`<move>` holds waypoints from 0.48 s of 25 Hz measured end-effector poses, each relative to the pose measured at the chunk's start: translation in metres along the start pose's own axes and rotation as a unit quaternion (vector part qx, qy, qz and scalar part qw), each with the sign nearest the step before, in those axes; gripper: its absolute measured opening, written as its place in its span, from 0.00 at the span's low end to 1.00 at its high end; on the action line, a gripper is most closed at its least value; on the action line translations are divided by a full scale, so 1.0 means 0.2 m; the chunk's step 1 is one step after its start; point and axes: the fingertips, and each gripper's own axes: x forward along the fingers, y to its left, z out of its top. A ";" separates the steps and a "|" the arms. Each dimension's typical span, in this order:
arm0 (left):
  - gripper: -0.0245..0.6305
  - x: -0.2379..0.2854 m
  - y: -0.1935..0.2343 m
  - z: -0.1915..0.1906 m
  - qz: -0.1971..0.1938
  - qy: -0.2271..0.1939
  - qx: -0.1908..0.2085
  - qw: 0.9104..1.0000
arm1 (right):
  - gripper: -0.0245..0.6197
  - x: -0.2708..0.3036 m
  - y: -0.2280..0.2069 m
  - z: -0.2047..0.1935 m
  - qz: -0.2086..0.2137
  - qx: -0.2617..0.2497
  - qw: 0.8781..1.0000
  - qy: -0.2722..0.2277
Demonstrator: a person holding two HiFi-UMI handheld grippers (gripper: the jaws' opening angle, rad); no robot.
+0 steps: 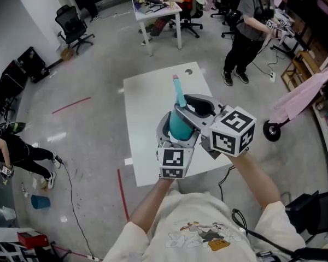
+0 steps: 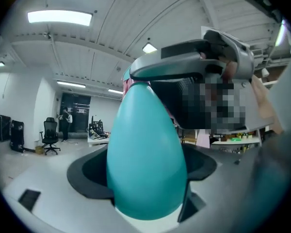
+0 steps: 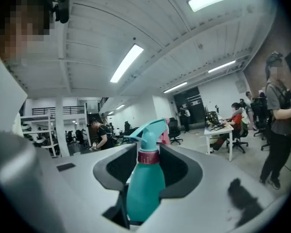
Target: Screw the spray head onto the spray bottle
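Observation:
A teal spray bottle (image 1: 180,125) is held in the air above a white table (image 1: 147,108). Its teal spray head (image 1: 177,89) sits on the neck over a maroon collar (image 3: 148,157) and points away from me. My left gripper (image 1: 177,131) is shut wide on the bottle's fat body (image 2: 145,154), which fills the left gripper view. From the right, my right gripper (image 1: 194,107) closes on the narrower upper part of the bottle (image 3: 145,183). In the right gripper view its dark pads flank the bottle, with the spray head (image 3: 148,132) past them.
A person (image 1: 251,21) stands at the far right of the concrete floor. A desk (image 1: 158,10) with seated people is at the back, and an office chair (image 1: 71,26) at the far left. A pink-draped cart (image 1: 306,94) is on the right, and a blue bucket (image 1: 41,201) at the lower left.

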 end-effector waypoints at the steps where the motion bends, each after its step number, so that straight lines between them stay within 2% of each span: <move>1: 0.69 -0.01 -0.01 0.03 -0.010 -0.015 -0.002 1.000 | 0.25 -0.01 0.03 0.00 0.011 -0.002 1.000 0.001; 4: 0.69 -0.05 -0.02 0.11 -0.040 -0.060 -0.006 0.997 | 0.36 -0.07 0.10 0.00 0.073 0.009 0.997 0.006; 7: 0.69 -0.12 -0.04 0.20 -0.093 -0.104 -0.001 0.990 | 0.38 -0.18 0.13 0.03 0.132 0.001 0.991 0.003; 10: 0.69 -0.21 -0.11 0.26 -0.192 -0.130 0.028 0.972 | 0.42 -0.29 0.12 0.13 0.194 -0.033 0.980 -0.013; 12: 0.69 -0.28 -0.18 0.25 -0.265 -0.127 0.035 0.955 | 0.47 -0.35 0.15 0.19 0.257 -0.050 0.965 -0.019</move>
